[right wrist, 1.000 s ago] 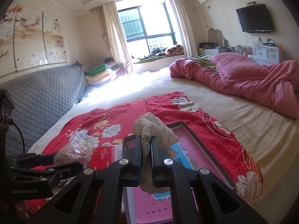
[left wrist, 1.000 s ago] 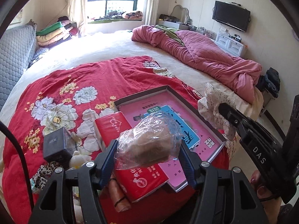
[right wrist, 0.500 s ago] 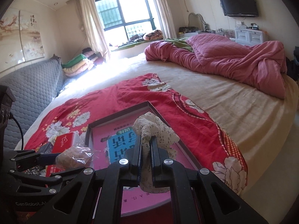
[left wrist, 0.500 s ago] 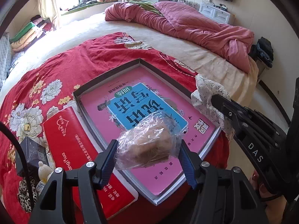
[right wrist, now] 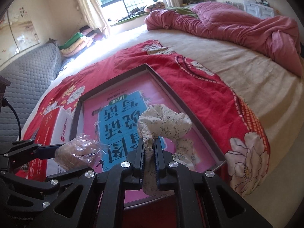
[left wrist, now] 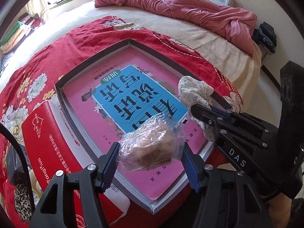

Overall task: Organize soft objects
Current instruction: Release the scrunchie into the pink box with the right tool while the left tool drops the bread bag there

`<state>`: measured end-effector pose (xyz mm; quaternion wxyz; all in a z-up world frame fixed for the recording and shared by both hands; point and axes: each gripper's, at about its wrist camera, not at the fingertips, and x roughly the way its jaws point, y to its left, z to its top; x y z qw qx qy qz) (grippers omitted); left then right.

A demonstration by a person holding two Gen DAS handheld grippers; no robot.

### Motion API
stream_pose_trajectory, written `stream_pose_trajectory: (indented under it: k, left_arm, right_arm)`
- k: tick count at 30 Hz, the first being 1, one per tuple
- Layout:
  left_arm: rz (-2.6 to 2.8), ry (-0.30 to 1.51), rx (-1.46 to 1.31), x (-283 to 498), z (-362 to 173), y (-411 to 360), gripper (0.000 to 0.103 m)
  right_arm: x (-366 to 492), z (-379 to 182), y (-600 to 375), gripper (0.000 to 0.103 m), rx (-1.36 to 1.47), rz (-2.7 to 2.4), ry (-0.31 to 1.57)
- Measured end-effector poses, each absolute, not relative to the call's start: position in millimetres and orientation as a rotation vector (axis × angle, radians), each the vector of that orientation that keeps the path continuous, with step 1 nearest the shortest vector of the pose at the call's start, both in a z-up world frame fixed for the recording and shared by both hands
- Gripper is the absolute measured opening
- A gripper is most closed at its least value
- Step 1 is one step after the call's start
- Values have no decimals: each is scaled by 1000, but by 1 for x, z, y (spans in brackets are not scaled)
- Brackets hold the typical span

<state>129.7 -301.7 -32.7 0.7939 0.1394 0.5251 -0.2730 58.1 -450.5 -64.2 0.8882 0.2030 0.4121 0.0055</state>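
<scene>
left tool (left wrist: 150, 158): clamped on bagged bread (left wrist: 152, 148), above tray's (left wrist: 91, 62) near edge | right tool (right wrist: 149, 152): pinching floral cloth (right wrist: 167, 123), over tray's right side

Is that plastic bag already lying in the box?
No, the bag is clamped between the left gripper's blue pads, held above the box, not resting in it.

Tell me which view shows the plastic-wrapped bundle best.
The left wrist view: the plastic-wrapped bundle sits centred and close between the left tongs, brown contents showing through the wrap. The right wrist view catches it only small and side-on at lower left.
</scene>
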Motion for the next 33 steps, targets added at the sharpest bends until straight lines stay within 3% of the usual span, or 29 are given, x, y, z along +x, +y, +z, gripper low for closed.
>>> stream_pose_trajectory:
  k: [4,9,33]
  left_arm:
    - [-584,1142,328,132,-37,-306,63]
    - [-576,1177,360,135,-46,-311,64]
    - [-564,1195,424,130,-54,-315,71]
  right_arm:
    - [59,-72,-455,14,517,41,873]
    - [58,-74,-462,30,586,50,861]
    - [41,-52,-480,36,614,-8,758]
